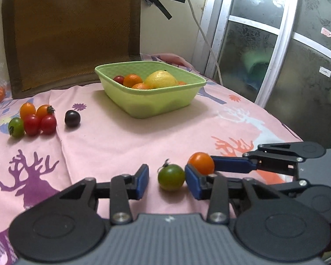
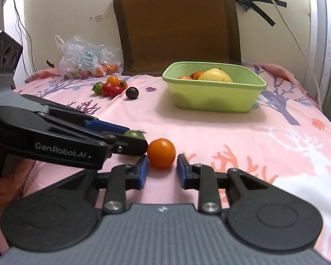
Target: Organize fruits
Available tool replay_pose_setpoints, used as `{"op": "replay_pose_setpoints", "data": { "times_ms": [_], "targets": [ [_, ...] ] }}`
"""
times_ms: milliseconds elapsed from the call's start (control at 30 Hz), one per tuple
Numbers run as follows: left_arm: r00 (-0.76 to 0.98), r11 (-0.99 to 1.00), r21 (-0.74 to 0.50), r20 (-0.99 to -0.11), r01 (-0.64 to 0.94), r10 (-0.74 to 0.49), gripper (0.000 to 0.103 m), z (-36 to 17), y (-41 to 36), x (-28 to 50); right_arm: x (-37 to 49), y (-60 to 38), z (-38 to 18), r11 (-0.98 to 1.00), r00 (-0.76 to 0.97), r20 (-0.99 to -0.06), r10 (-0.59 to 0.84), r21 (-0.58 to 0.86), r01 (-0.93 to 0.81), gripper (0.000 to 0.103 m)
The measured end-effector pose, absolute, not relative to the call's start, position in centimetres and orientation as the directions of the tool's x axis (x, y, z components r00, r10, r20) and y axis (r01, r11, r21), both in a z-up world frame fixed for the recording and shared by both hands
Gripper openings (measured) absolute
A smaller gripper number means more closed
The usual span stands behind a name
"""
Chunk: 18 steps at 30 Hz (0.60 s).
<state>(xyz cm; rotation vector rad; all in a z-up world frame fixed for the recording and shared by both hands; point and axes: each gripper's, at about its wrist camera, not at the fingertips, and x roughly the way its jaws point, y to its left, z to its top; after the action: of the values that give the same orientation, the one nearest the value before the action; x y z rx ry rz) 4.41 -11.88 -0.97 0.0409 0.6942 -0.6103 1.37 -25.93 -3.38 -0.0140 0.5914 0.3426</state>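
Note:
A green tomato [image 1: 171, 176] lies on the pink cloth between the open fingers of my left gripper [image 1: 166, 180], nearer the right pad. An orange tomato [image 2: 161, 153] lies between the open fingers of my right gripper [image 2: 162, 171]; it also shows in the left wrist view [image 1: 201, 163]. The left gripper's fingers reach in from the left in the right wrist view, partly hiding the green tomato [image 2: 134, 133]. A green basket [image 1: 125, 89] holds a lemon [image 1: 161, 79], oranges and a red tomato. A cluster of small tomatoes [image 1: 33, 119] and a dark one [image 1: 72, 118] lie at the left.
A brown cushion [image 2: 178, 26] leans on the back wall. A plastic bag of fruit [image 2: 86, 61] sits at the back left. A window frame [image 1: 275, 44] and a white cable [image 1: 200, 28] are at the right. The pink cloth [image 1: 121, 145] covers the surface.

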Motion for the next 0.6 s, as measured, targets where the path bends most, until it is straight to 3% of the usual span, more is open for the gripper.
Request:
{"op": "replay_pose_setpoints", "data": {
  "times_ms": [67, 267, 467, 600],
  "targets": [
    [0.593, 0.815, -0.17, -0.607, 0.554, -0.529, 0.025, -1.0, -11.8, 4.5, 1.4, -26.0, -3.5, 0.941, 0.778, -0.542, 0.316, 0.075, -0.33, 0.033],
    [0.583, 0.797, -0.198, -0.587, 0.57, -0.562, 0.026, 0.6, -12.3, 6.0, 1.5, -26.4, -3.3, 0.939, 0.788, -0.525, 0.322, 0.067, -0.338, 0.03],
    [0.636, 0.81, -0.22, -0.522, 0.543, -0.568, 0.026, 4.6, -14.3, 11.7, 3.8, -28.7, -0.9, 0.963, 0.87, -0.418, 0.261, 0.055, -0.262, 0.03],
    [0.639, 0.834, -0.269, -0.544, 0.482, -0.544, 0.026, 4.7, -15.5, 17.4, 7.6, -31.2, 0.2, 0.982, 0.911, -0.367, 0.186, 0.095, -0.162, 0.03]
  ]
}}
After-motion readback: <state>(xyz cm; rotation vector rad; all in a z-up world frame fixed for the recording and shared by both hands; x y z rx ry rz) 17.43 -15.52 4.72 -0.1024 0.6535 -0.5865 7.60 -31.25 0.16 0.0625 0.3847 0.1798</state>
